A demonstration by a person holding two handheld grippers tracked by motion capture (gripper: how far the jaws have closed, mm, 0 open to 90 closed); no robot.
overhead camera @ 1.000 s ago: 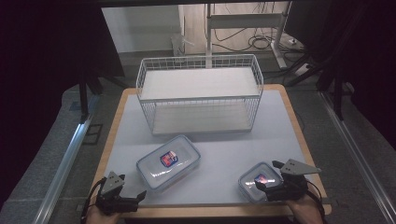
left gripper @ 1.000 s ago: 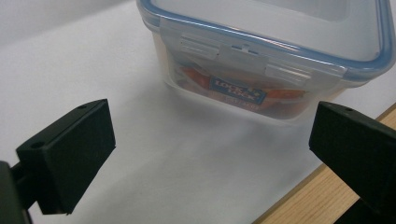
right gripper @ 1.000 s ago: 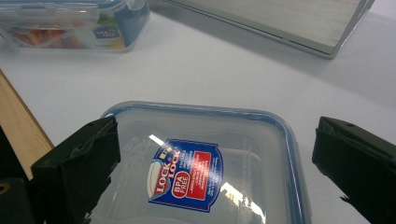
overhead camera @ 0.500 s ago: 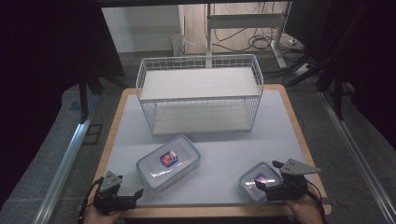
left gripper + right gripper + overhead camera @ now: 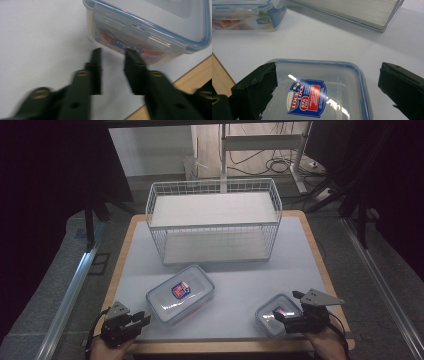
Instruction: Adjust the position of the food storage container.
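My left hand-held gripper has just been closing, jaws narrow, empty, short of the large box. My right hand-held gripper gapes astride the small box.

- A white wire basket stands on the table, long and open at the top, its mesh sides upright.
- A white sheet covers the table top under the basket and spreads out in front of it.
- The wooden table edge shows as a pale frame left and right of the basket.
- A metal stand rises from the floor behind the basket, with black cables lying beside it.
- Grey floor lies left of the basket, crossed by a slanting metal rail.
- Another rail runs on the floor right of the basket.
- Dark curtains hang to the left behind the basket.
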